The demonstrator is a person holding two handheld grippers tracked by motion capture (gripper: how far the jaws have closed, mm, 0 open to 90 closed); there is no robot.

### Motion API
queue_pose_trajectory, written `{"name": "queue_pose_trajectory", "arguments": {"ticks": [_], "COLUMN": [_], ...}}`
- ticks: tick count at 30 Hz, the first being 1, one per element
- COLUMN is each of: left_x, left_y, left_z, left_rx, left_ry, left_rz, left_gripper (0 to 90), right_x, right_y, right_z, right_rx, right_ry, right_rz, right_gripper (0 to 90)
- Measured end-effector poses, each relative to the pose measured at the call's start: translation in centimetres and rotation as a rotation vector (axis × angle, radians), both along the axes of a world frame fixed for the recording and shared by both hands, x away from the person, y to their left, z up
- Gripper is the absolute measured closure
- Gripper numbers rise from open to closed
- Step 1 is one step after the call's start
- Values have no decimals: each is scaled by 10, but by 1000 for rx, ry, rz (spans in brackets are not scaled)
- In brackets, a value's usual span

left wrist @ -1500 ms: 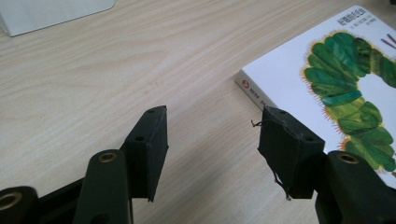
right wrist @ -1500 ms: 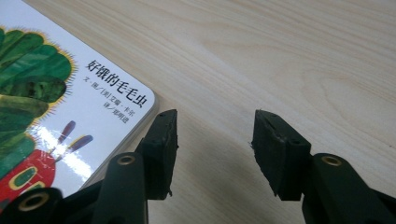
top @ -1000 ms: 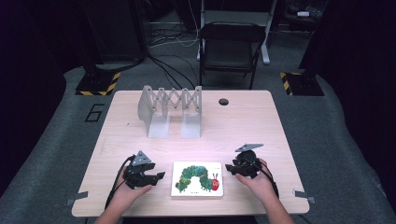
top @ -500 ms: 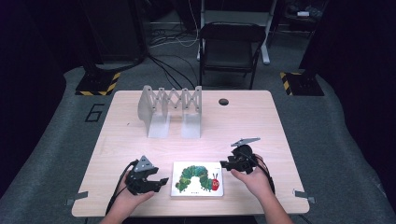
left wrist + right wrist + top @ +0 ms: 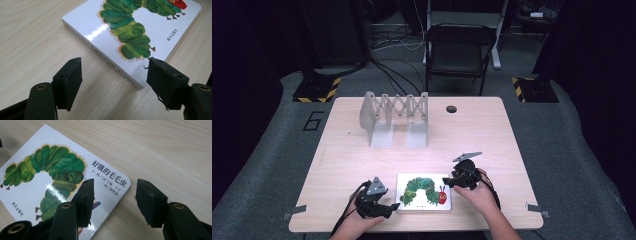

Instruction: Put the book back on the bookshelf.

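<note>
On a pale wooden table (image 5: 492,135), wide-open left gripper (image 5: 113,82) and right gripper (image 5: 113,202), jaws just opening, flank a stiff, glossy board book (image 5: 423,191); its thick edges likely offer the surest grip.

Your left gripper (image 5: 377,202) and right gripper (image 5: 463,176) are both matte black, each topped by a grey three-cornered plate with a black cable trailing back. Fingers (image 5: 68,81) are blocky black pads with small holes; brass-coloured rivets at the joints. Forearms bare, no sleeves.
</note>
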State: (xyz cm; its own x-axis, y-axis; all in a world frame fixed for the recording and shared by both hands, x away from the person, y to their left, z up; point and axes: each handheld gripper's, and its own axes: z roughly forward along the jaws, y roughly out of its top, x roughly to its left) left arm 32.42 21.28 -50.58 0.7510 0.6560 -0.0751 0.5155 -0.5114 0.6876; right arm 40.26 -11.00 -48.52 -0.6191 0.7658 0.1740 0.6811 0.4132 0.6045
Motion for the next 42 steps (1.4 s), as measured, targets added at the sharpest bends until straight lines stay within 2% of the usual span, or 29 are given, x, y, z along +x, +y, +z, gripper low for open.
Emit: {"name": "queue_pose_trajectory", "arguments": {"ticks": [3, 4, 7, 9, 15, 16, 17, 25, 28, 30, 32, 34, 39, 41, 42], "left_x": [-1, -1, -1, -1, -2, -3, -3, -3, -4, -5, -5, -5, -4, -3, -4], "left_y": [-3, -4, -6, -7, -12, -13, -14, -18, -24, -25, -28, -29, -31, -32, -33], "left_z": [-3, -4, -7, -8, -11, -11, -11, -13, -14, -14, -16, -17, -19, -19, -19], "left_rx": [3, 20, 26, 37, 37, 32, 34, 26, 36, 42, 59, 63, 58, 60, 61], "left_ry": [4, 11, 22, 24, 22, 34, 14, 8, -16, -5, -38, -51, -58, -49, -58], "left_rz": [-9, -18, -24, -36, -36, -42, -38, -43, -52, -61, -50, -56, -48, -54, -43], "left_gripper": [251, 248, 234, 228, 216, 216, 216, 204, 192, 191, 165, 150, 106, 97, 91], "right_x": [0, 0, 1, 3, 6, 8, 8, 10, 12, 12, 11, 12, 12, 13, 13], "right_y": [3, 4, 5, 5, 9, 10, 11, 15, 14, 14, 16, 16, 16, 15, 16], "right_z": [-1, -1, -2, -5, -11, -11, -11, -13, -14, -14, -15, -15, -15, -16, -16], "right_rx": [-6, -2, -1, -2, -10, -7, -7, -12, -5, -9, -16, -18, -12, -7, -5], "right_ry": [-8, -1, 12, 39, 69, 68, 70, 77, 79, 78, 78, 80, 85, 87, 92], "right_rz": [13, 4, 3, 3, -1, 3, 3, 2, 2, 3, 2, 2, 1, 6, -3], "right_gripper": [469, 461, 446, 425, 416, 415, 415, 411, 412, 411, 407, 406, 401, 396, 395]}}
